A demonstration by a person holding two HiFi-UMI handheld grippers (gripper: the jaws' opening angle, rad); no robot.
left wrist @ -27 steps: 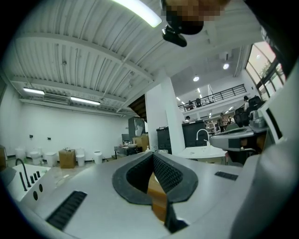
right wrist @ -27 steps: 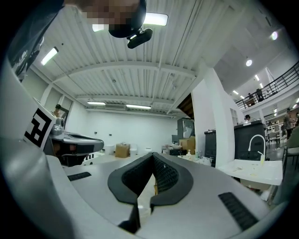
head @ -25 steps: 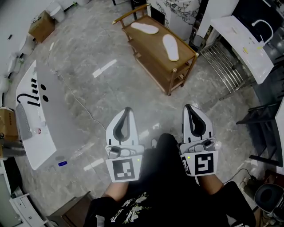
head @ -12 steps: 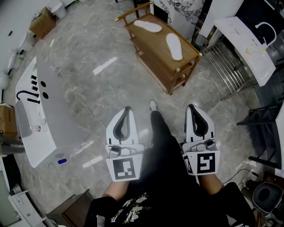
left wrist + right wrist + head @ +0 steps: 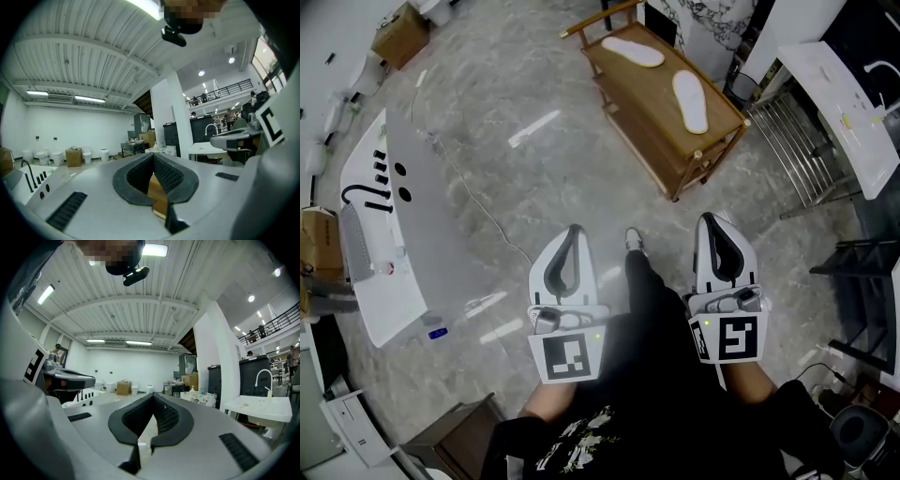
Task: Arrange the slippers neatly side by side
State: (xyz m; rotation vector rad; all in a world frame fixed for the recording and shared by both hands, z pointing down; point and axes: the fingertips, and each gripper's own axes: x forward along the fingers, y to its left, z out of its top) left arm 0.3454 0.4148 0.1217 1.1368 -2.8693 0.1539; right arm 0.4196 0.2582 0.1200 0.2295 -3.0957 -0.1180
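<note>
Two white slippers lie on a low wooden table (image 5: 649, 86) at about 1 o'clock in the head view. The far slipper (image 5: 632, 52) lies crosswise at the table's far end. The near slipper (image 5: 690, 101) lies towards the right edge, at 4 o'clock from the first. The two are apart and at an angle to each other, not side by side. Nothing touches them. Both grippers are held well short of the table, over a grey marble floor (image 5: 525, 178). The left gripper (image 5: 573, 230) is at 7 o'clock and the right gripper (image 5: 706, 218) at 4 o'clock, both pointing ahead. Each has its fingers pressed together with nothing between them, as its own view confirms. Between the grippers, the person's dark trouser leg (image 5: 652, 300) reaches forward, ending in a pale shoe (image 5: 633, 240) near the middle of the view. A long white sink unit (image 5: 384, 244) lies at 9 o'clock, a cardboard box (image 5: 400, 36) at 11 o'clock, and a metal wire rack (image 5: 792, 150) at 2 o'clock, just beside the table.
</note>
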